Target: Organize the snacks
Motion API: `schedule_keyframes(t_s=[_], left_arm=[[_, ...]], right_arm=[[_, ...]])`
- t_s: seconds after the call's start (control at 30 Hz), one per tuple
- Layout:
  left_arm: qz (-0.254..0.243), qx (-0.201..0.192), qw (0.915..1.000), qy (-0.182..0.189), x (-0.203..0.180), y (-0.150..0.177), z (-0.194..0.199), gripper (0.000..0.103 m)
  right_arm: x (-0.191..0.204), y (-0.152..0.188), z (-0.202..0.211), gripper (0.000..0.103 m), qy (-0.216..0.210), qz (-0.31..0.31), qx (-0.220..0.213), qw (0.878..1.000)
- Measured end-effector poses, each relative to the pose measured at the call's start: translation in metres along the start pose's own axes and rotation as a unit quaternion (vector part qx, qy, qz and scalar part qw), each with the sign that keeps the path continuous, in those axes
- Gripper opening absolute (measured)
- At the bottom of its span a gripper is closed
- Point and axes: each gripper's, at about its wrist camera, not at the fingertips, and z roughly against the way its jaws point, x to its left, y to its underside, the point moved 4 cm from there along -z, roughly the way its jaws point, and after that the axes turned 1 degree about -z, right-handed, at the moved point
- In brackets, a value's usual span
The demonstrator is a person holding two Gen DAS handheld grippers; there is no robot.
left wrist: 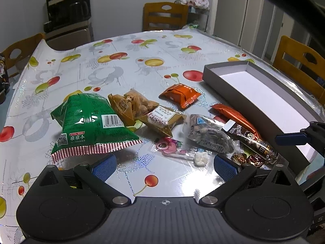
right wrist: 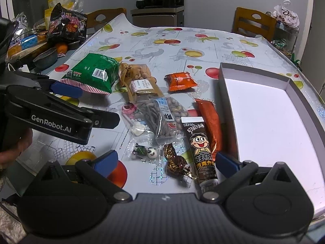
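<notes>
Snacks lie in a loose cluster on the fruit-print tablecloth (left wrist: 121, 65): a green bag (left wrist: 91, 126) (right wrist: 95, 73), two brown packs (left wrist: 130, 103) (right wrist: 142, 88), an orange pack (left wrist: 179, 95) (right wrist: 179, 81), a clear seed packet (left wrist: 209, 134) (right wrist: 162, 118), a dark chocolate tube (left wrist: 251, 140) (right wrist: 200, 146), an orange stick (right wrist: 209, 120) and wrapped chocolates (right wrist: 174, 160). To their right sits an empty grey box (left wrist: 264, 93) (right wrist: 274, 122). My left gripper (left wrist: 164, 166) (right wrist: 97, 105) is open near the green bag. My right gripper (right wrist: 166, 162) is open just short of the chocolates, holding nothing.
A panda candy packet (right wrist: 145, 151) and a pink cartoon packet (left wrist: 172, 148) lie near the front. A black noodle bag (right wrist: 67, 25), a bowl (right wrist: 45, 58) and clutter crowd the far left. Wooden chairs (left wrist: 164, 16) (right wrist: 254, 23) ring the table.
</notes>
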Motion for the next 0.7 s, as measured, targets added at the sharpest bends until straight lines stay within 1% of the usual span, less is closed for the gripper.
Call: schedule_keyframes(t_s=[0.27, 0.7], left_arm=[[0.000, 0.008, 1.0000, 0.001, -0.0021, 0.0004, -0.0047, 0.103], [0.002, 0.010, 1.0000, 0.002, -0.0016, 0.0007, -0.0070, 0.103]], right_arm=[[-0.0006, 0.0012, -0.0029, 0.103, 0.001, -0.002, 0.004, 1.000], [0.0009, 0.0013, -0.0069, 0.103, 0.001, -0.003, 0.010, 1.000]])
